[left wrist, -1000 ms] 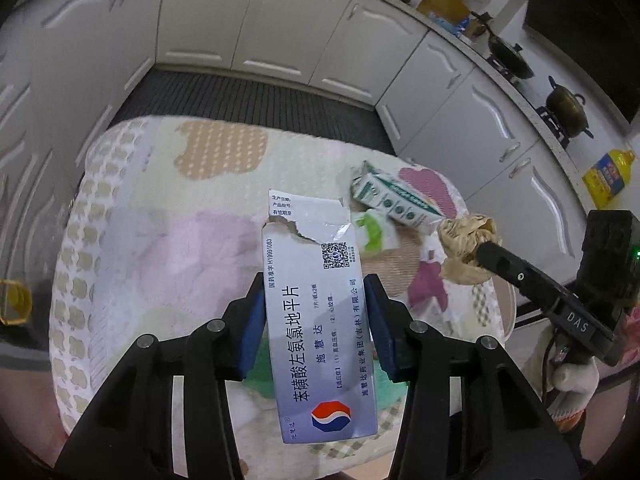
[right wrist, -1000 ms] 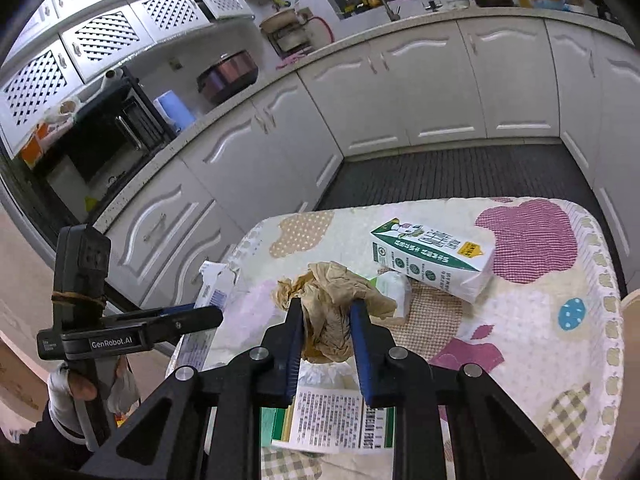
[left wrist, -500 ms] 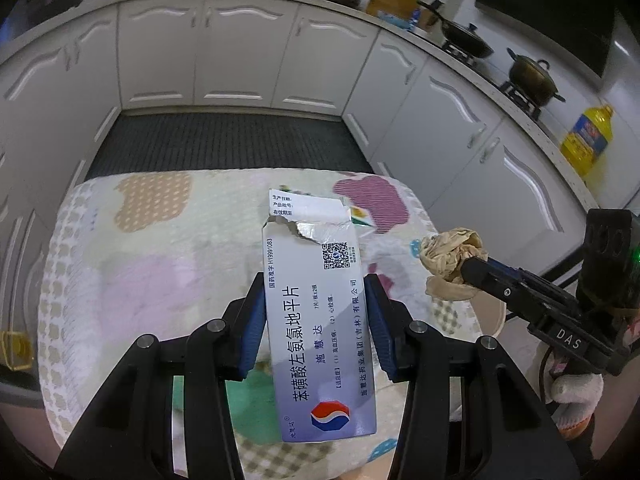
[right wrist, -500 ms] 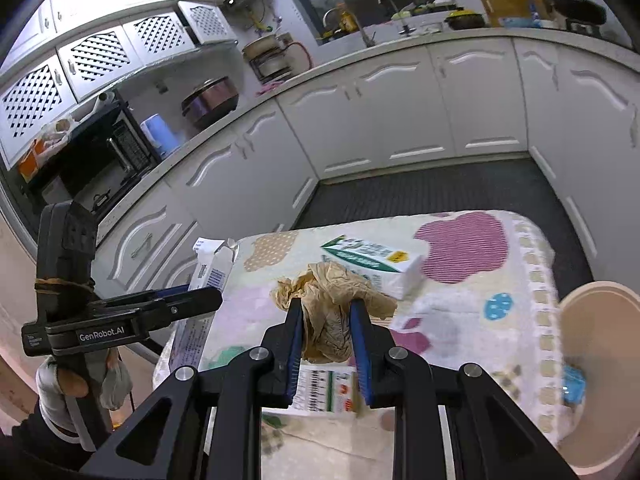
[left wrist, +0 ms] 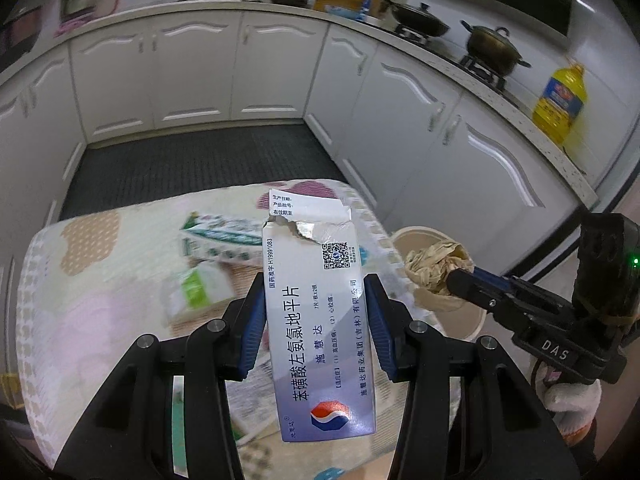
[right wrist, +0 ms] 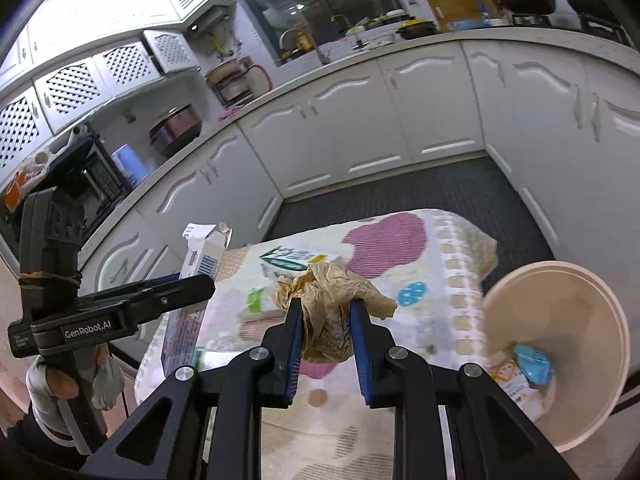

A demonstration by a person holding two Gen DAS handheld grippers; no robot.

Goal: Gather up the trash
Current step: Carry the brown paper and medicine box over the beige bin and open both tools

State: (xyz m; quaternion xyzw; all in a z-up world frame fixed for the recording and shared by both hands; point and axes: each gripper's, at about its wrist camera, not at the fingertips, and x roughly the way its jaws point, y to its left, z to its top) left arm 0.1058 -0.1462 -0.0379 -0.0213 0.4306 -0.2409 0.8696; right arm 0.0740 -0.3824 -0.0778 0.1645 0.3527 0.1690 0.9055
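Two bits of trash up in the air, none of them dropped yet. Left claw [left wrist: 314, 322] squeezed tight on a torn medicine box [left wrist: 318, 320], held up over the worktop [left wrist: 80, 280] with its flowery cloth. Right claw [right wrist: 325, 334] pinched on a crumpled brown paper ball [right wrist: 330, 300], also lifted off the cloth. From the left view, paper ball hanging right by the rim of the trash bin [left wrist: 416, 236], maybe just over it. From the right view, same trash bin [right wrist: 560, 320] sitting off to the right, beside the worktop edge.

Already some done: inside the bin, a blue wrapper [right wrist: 534, 364] and another small packet with a picture on it [right wrist: 508, 374] lying at the bottom.

Still left on the cloth: a green and white carton [right wrist: 298, 258] lying on its side, a small green and white packet [right wrist: 256, 300] near it, and a printed flat box or leaflet close to the near edge, partly hidden behind the claws. Blurry in the left view, so hard to name better.

So, about halfway by the look of it. Next, most likely: carry both pieces over the bin mouth and let go, paper ball first since nearest. Then back for the carton and the small bits. Worth watching: light paper ball could stick to the pads or land on the rim and fall outside.
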